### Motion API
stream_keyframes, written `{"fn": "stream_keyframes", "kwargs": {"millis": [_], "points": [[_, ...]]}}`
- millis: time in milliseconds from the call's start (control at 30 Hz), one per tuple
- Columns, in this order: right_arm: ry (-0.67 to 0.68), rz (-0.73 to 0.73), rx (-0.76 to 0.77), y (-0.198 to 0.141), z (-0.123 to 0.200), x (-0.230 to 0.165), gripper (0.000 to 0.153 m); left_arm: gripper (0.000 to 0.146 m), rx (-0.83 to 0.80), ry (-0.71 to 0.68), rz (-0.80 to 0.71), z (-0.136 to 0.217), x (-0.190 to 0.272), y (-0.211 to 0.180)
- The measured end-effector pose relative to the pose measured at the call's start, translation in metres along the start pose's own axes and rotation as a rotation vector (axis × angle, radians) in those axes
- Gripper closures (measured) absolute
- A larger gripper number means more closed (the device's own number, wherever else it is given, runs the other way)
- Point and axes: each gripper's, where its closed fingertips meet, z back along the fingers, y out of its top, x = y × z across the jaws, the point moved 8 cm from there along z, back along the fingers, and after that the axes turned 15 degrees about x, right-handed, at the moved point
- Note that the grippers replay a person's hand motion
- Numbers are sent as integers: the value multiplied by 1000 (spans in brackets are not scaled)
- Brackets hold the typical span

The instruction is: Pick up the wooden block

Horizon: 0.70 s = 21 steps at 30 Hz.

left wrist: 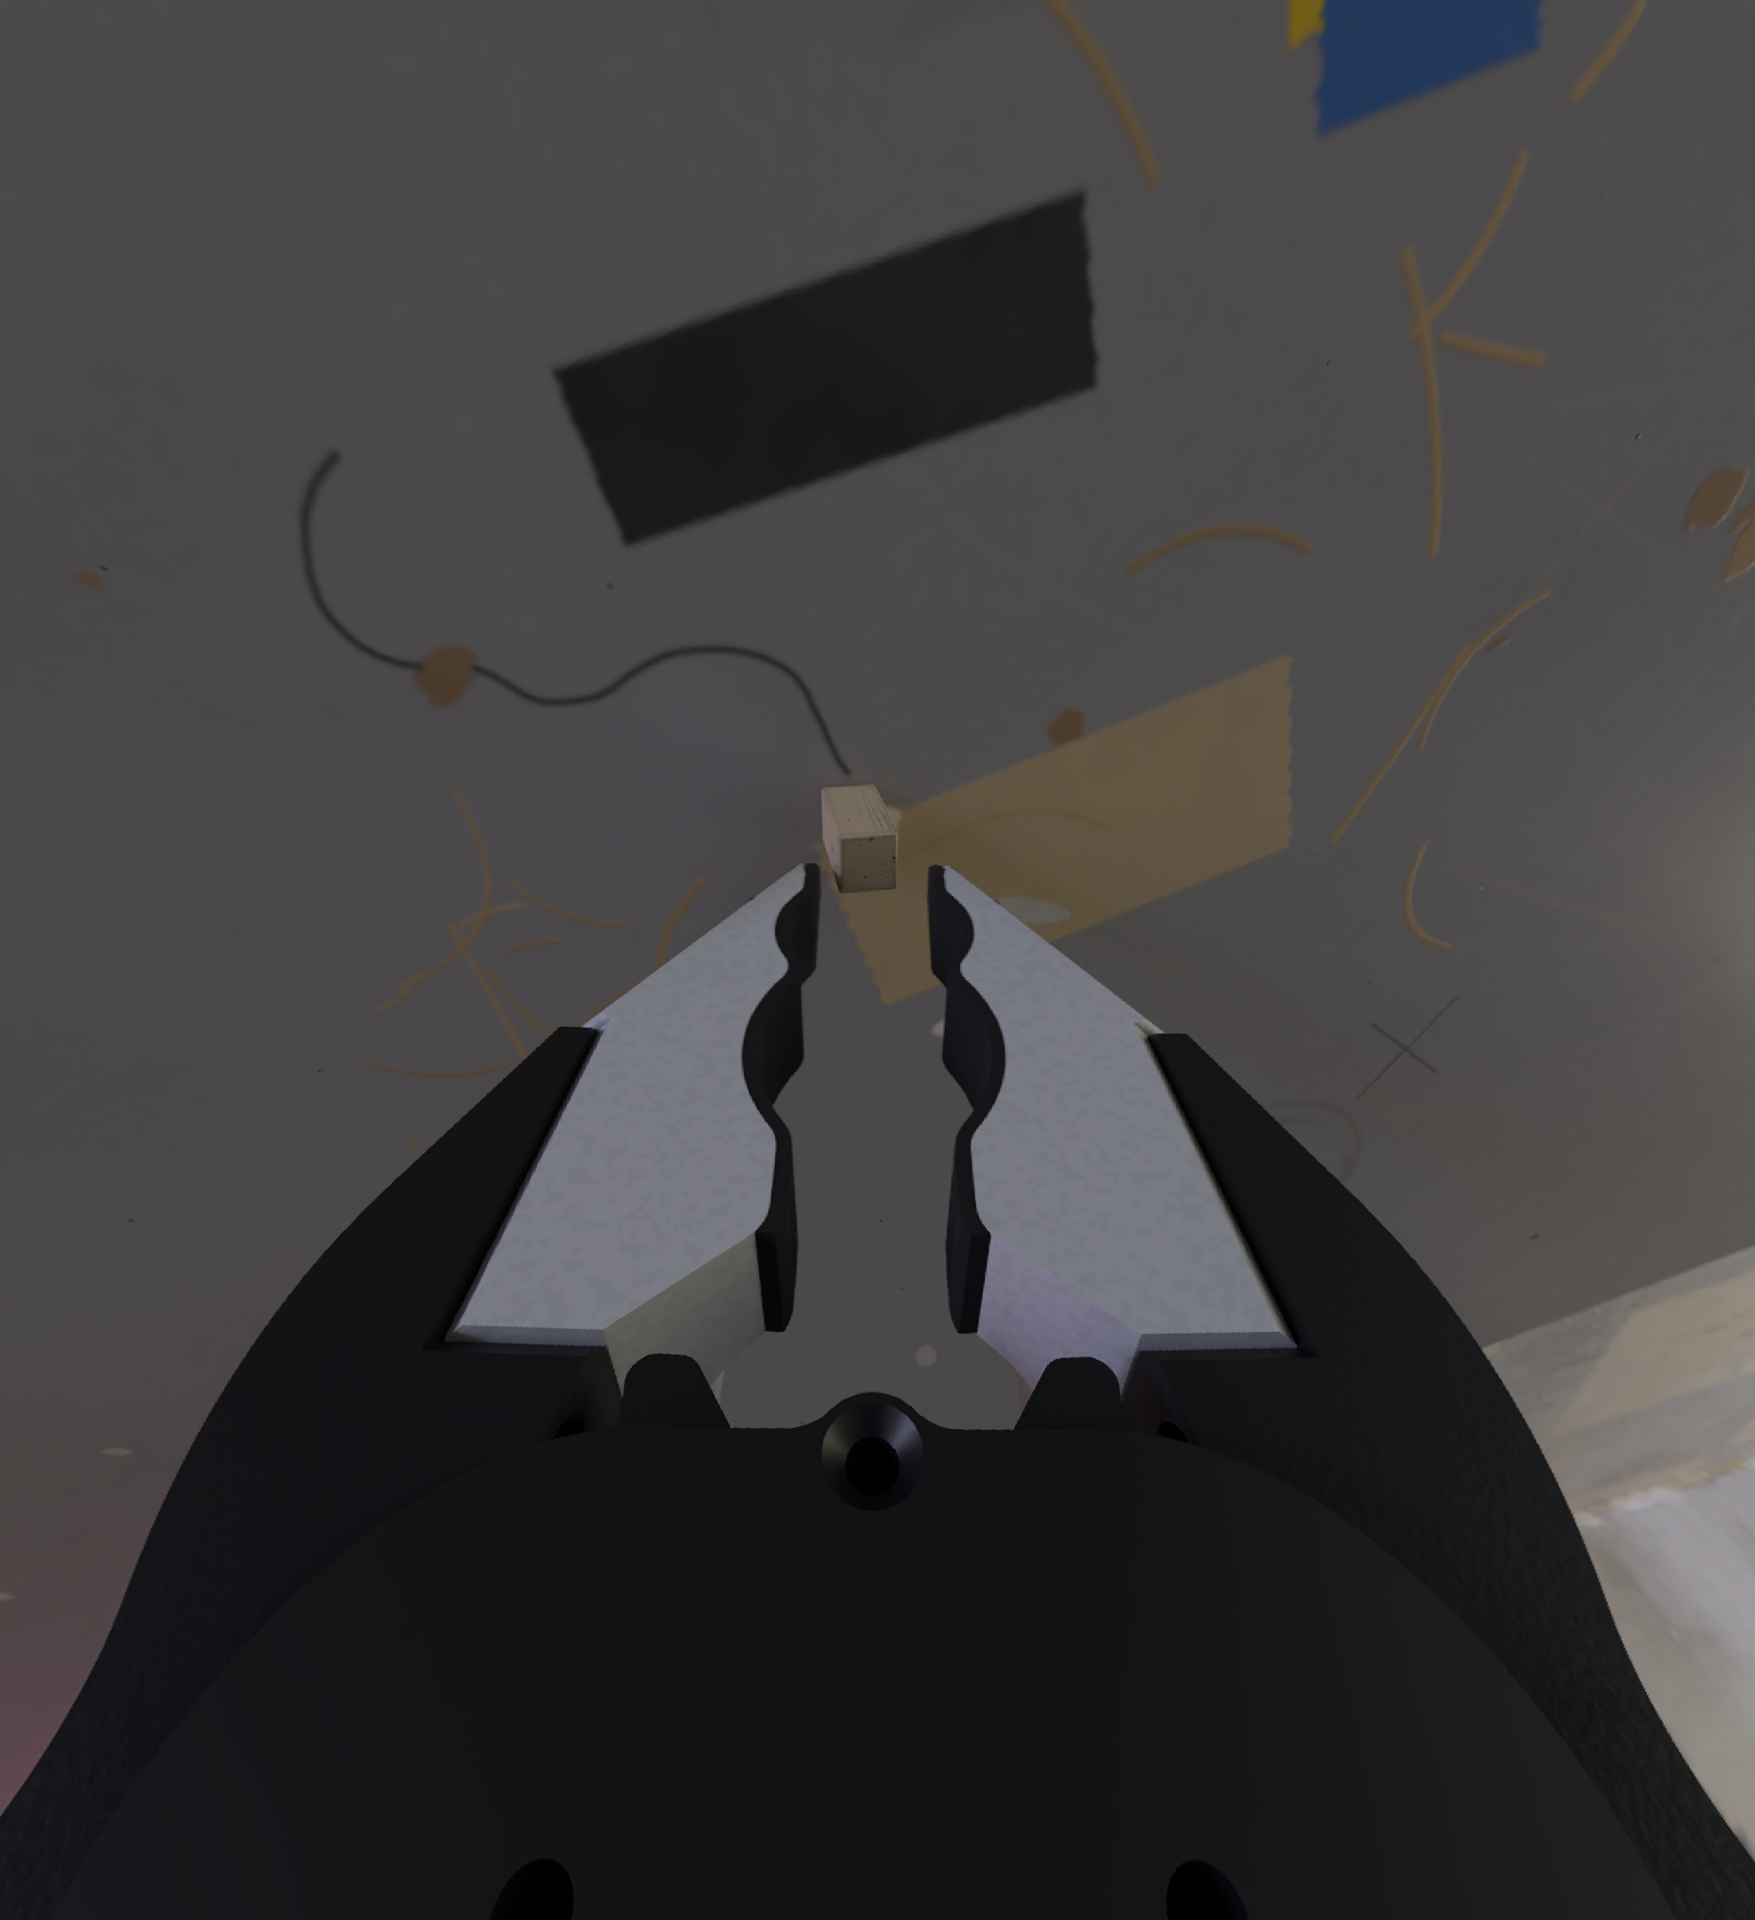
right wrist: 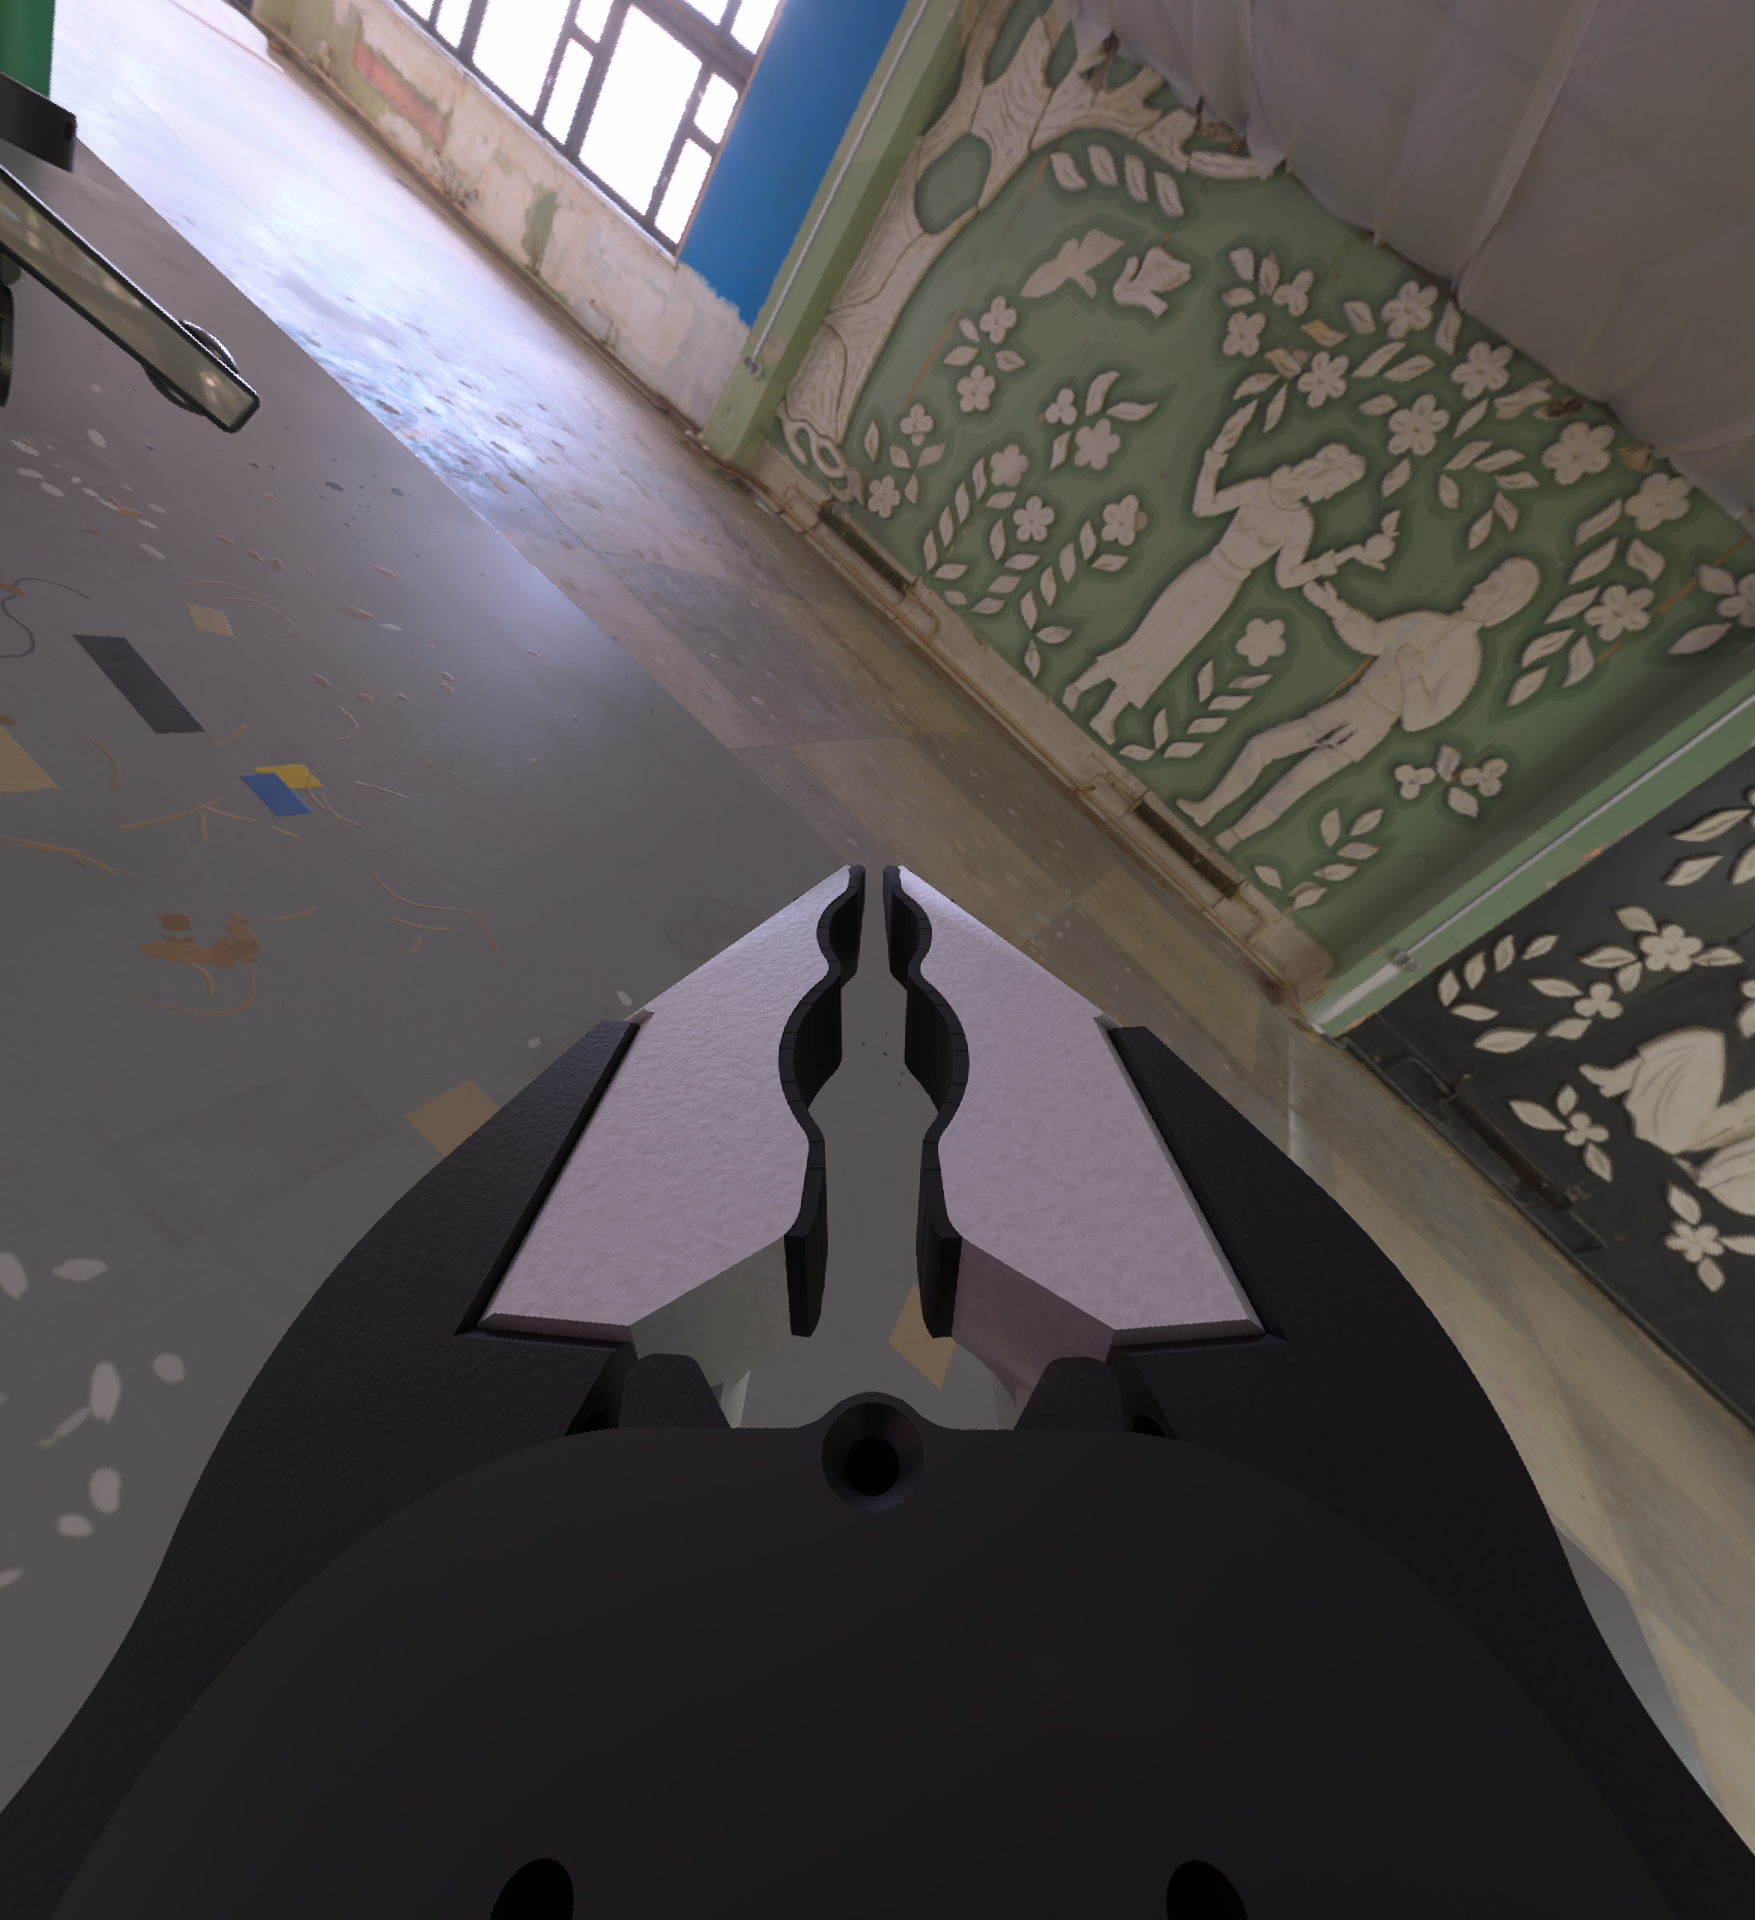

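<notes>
**Ana:** Nearest is the left claw (left wrist: 874, 878), its fingers parted with nothing between them. Just past the tips sits the wooden block (left wrist: 860, 852), on the grey counter (left wrist: 229, 312), at the corner of a tan patch (left wrist: 1112, 821).

**Ben:** Is it centred?

**Ana:** No, it sits closer to the left finger (left wrist: 808, 883). If the claw goes forward like this, I judge that tip could nudge the block aside or twist it, and closing would catch only a corner.

**Ben:** And the right claw (right wrist: 874, 878)?

**Ana:** Nearly closed, empty, well apart and aimed towards a green relief wall (right wrist: 1268, 520). The block isn't clear in its view.
</notes>
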Motion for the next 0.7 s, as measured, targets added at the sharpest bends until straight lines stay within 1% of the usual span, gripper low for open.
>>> {"fn": "stream_keyframes", "kwargs": {"millis": [67,133,200,267,367,433,533,633,700], "points": [[3,9,-1,0,0,0,149,134,-12,-16,3,-1,-1,-1],[12,16,2,1,-1,-1,149,134,-21,-10,-33,0,-3,-2],[23,17,9,1,-3,-3,149,134,-12,28,-68,7,-5,-2],[41,16,18,3,-8,-8,149,134,57,28,-73,24,-5,-1],[84,5,56,8,-20,-20,149,134,231,-31,-88,63,3,-2],[128,-31,116,14,-32,-35,149,134,373,-150,-153,94,21,-5],[236,-168,235,23,-56,-67,149,134,590,-413,-335,136,67,-12],[389,-406,348,32,-76,-103,144,134,719,-664,-559,160,127,-18],[456,-572,394,36,-84,-117,138,134,741,-807,-689,163,162,-20]]}}
